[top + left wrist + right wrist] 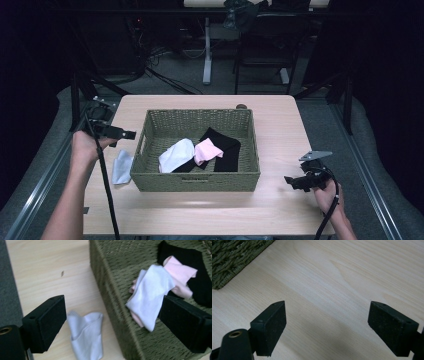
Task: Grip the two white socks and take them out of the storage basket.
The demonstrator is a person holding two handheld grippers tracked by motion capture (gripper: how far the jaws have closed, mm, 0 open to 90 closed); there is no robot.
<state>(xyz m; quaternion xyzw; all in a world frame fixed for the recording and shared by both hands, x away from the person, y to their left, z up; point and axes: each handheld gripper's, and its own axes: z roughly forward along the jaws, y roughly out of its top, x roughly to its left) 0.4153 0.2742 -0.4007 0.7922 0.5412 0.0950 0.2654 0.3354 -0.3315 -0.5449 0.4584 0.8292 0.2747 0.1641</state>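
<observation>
Two grippers: you hold your left gripper (pixel 131 135) over the table's left side, beside the basket's left wall, and your right gripper (pixel 289 180) low over the right front of the table (pixel 280 135).
Left claw: jaws spread wide, nothing between them.
Right claw: jaws spread wide over bare wood, nothing held.
Loose cloth: a pale bluish-white cloth (pixel 86 335) lies crumpled on the table just beside the basket's left wall, below and between your left jaws in the left gripper view.
High view adds: the cloth (pixel 121 166) sits nearer you than the left claw, close to the basket's front-left corner.
Basket: a green woven basket (pixel 195 180) stands mid-table, well apart from your right claw.
Basket contents: a white cloth (pixel 152 293), a pink cloth (pixel 181 273) and a black cloth (pixel 200 285) overlap inside; which one is lowest is hard to say.
Right gripper view adds: a corner of the basket (pixel 234 260) at upper left, the rest open wood grain.
Open room: bare table lies along the front edge and on the right side.
</observation>
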